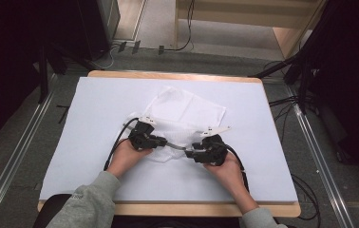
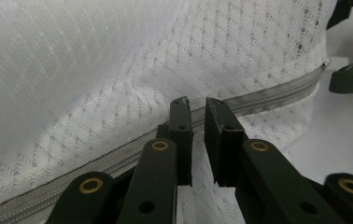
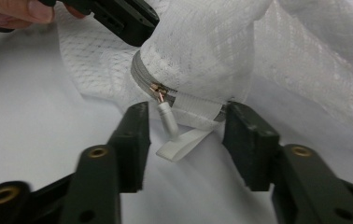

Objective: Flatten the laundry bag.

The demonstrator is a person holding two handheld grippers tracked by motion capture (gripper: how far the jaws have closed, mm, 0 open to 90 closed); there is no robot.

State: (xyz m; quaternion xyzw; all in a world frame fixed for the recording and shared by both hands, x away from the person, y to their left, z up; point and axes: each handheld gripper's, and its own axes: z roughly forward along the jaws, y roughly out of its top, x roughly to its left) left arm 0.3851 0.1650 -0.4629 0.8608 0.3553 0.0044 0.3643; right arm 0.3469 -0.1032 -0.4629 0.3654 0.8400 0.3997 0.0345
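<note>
Sat on a white sheet [image 1: 97,142] spread over a wooden table [image 1: 177,209]: a white mesh bag [image 1: 187,111], near the middle and a little toward the near edge, with 2 hand-held grippers at its near side.

Left gripper [image 2: 197,105]: held in the left hand [image 1: 126,153], pointed along the bag's grey zipper [image 2: 263,95]. Jaws narrow, nearly together, with a slim gap between the pads. Possibly pinched a fold of mesh beside the zipper, though hard to tell from the left gripper view. Zipper tape ran diagonally behind the tips, from lower left to upper right.

Right gripper [image 3: 186,122]: held in the right hand [image 1: 225,173], jaws spread wide and closed on nothing. Between them lay the zipper's end, with a small metal slider [image 3: 158,91] and a white pull tab [image 3: 177,135] hanging down toward the sheet. Tab apart from both pads.

From above, both grippers faced each other across a short stretch of zipper, the bag bunched up between them.
</note>
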